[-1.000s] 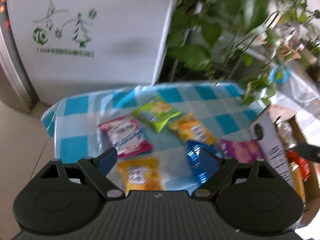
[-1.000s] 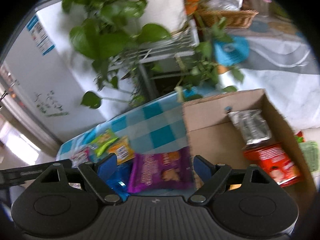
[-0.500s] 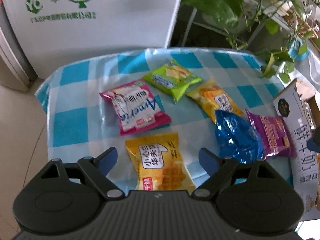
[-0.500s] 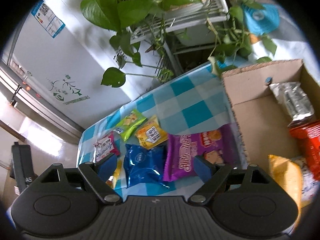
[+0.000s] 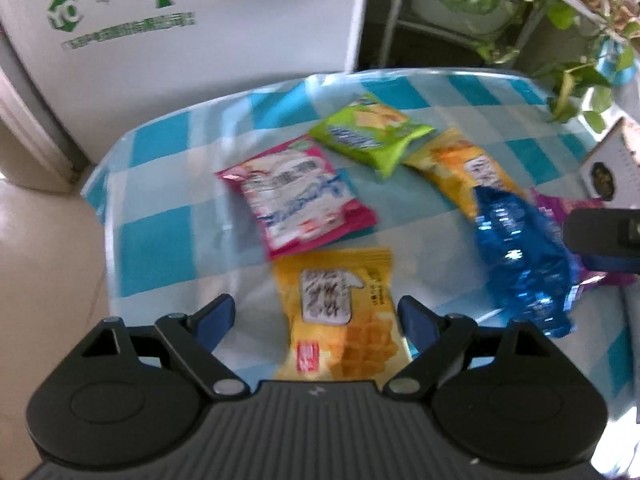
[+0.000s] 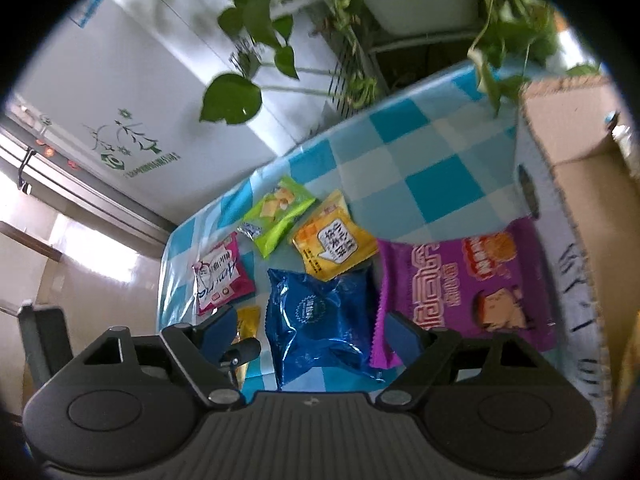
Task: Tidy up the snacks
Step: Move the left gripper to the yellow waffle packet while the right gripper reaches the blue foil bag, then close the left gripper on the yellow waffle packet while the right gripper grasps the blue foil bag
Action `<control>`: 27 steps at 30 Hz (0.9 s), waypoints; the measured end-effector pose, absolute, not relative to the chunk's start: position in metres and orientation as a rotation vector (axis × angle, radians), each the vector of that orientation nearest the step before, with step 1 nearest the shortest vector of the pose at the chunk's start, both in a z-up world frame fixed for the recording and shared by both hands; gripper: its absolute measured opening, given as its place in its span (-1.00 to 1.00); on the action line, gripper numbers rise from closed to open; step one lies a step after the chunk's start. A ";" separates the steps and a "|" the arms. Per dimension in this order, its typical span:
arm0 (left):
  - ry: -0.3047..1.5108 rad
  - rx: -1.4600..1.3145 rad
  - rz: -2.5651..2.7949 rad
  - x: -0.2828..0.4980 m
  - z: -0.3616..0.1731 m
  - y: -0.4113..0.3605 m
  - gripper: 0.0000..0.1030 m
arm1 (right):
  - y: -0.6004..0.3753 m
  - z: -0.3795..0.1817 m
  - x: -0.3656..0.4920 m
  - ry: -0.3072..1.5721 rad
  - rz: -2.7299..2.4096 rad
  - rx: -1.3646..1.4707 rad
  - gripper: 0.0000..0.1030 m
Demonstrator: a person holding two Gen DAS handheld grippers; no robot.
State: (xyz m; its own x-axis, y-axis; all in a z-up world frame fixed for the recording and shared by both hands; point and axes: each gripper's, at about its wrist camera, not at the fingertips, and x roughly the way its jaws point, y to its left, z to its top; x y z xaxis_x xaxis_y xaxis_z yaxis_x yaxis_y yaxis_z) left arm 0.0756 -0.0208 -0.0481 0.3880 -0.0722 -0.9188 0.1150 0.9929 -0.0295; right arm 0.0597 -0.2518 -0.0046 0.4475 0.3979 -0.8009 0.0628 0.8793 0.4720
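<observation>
- Blue-and-white checked tablecloth (image 5: 160, 216) carries six snack packets; a white appliance (image 5: 224, 12) with green tree artwork and a trailing plant (image 6: 232, 96) stand behind.
- Your left gripper (image 5: 316, 314) stands wide open, empty, its fingers either side of the yellow waffle packet (image 5: 340, 312).
- Your right gripper (image 6: 308, 330) has just been closing but grips nothing; the blue packet (image 6: 320, 316) lies between its fingers, the purple packet (image 6: 468, 280) beside the cardboard box (image 6: 576, 168).
- Compared with a second ago, both views sit nearer the packets.
- Pink packet (image 5: 296, 192) lettering is too blurred to read.
</observation>
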 end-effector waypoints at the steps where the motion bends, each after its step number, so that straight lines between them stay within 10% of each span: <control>1: 1.165 0.033 -0.119 0.075 -0.047 -0.017 0.70 | -0.249 -0.007 0.061 1.103 0.216 0.467 0.61; 27: 1.159 0.079 -0.137 0.074 -0.057 -0.018 1.00 | -0.201 -0.035 0.072 1.127 0.110 0.189 0.35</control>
State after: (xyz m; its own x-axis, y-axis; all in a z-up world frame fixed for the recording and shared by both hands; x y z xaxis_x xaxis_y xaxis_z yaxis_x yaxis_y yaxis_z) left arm 0.0740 -0.0180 -0.0572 0.3932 -0.0674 -0.9170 0.1491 0.9888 -0.0087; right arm 0.0719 -0.2007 -0.0351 0.4263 0.1827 -0.8859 0.0081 0.9786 0.2057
